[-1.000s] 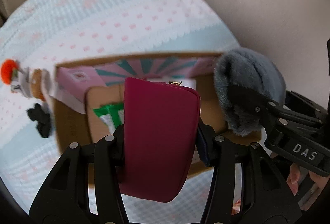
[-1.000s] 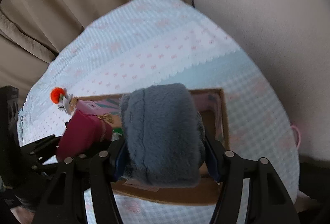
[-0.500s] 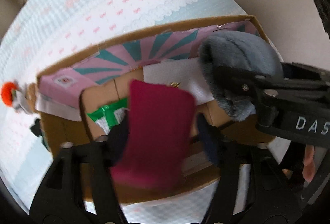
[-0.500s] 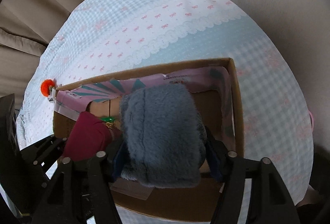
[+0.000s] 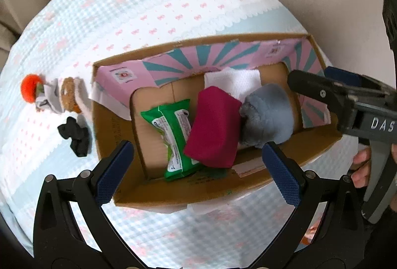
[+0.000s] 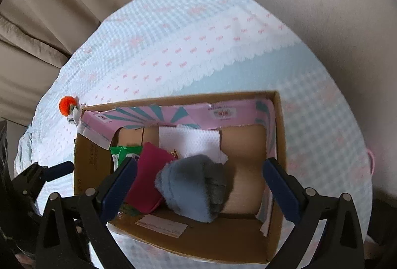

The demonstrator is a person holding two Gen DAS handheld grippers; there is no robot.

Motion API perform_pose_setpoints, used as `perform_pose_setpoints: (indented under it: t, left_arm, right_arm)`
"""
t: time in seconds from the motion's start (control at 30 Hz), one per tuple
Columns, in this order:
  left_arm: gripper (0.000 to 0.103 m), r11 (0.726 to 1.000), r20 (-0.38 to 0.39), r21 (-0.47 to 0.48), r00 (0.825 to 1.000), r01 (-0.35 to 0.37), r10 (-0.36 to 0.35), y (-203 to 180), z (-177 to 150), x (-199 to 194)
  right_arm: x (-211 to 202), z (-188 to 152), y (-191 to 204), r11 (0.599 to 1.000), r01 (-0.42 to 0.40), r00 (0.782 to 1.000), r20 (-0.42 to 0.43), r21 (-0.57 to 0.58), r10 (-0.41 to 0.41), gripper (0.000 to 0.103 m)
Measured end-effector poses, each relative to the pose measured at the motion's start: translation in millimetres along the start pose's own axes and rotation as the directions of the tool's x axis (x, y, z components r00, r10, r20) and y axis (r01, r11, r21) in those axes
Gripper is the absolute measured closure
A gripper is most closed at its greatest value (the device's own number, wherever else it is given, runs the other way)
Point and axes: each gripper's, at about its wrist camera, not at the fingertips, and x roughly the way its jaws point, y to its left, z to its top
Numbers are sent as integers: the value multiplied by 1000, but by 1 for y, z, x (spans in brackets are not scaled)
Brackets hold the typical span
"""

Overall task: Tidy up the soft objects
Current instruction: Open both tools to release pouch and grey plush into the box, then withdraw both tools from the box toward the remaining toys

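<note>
- I see left gripper spread wide, holding nothing, over cardboard box.
- Right gripper likewise wide.
- Maroon pouch touches grey plush inside.

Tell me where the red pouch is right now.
In the left wrist view, the red pouch lies inside the cardboard box, between the green packet and the grey fuzzy pouch.

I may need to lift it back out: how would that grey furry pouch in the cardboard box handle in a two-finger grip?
The grey furry pouch looks plush and rounded, so it would probably squash between the pads rather than resist. It seems light for its bulk. It leans on the maroon pouch, so pushing it would likely tip or slide it, not roll it.
</note>
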Motion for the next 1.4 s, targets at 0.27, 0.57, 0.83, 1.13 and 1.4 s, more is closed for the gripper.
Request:
perform_pose_setpoints:
  t: [0.27, 0.57, 0.83, 1.13, 1.4]
  left_arm:
    - [0, 1000, 67, -22, 998, -5, 6, -4, -3, -28]
    - [0, 999, 171, -48, 985, 0, 8, 0, -30, -92]
    - [0, 995, 292, -95, 956, -7, 35, 13, -73, -171]
    - [0, 986, 398, -168, 913, -20, 87, 64, -139, -244]
    - [0, 987, 442, -162, 894, -7, 79, 126, -192, -288]
  right_arm:
    - [-30, -7, 12, 998, 35, 998, 50, -45, -33, 2]
    - [-84, -23, 37, 992, 67, 991, 123, -103, -54, 2]
    - [-151, -43, 72, 988, 102, 974, 215, -119, -74, 2]
    - [-227, -89, 144, 976, 163, 915, 392, -142, -96, 2]
    - [-245, -133, 210, 978, 172, 892, 440, -115, -105, 2]
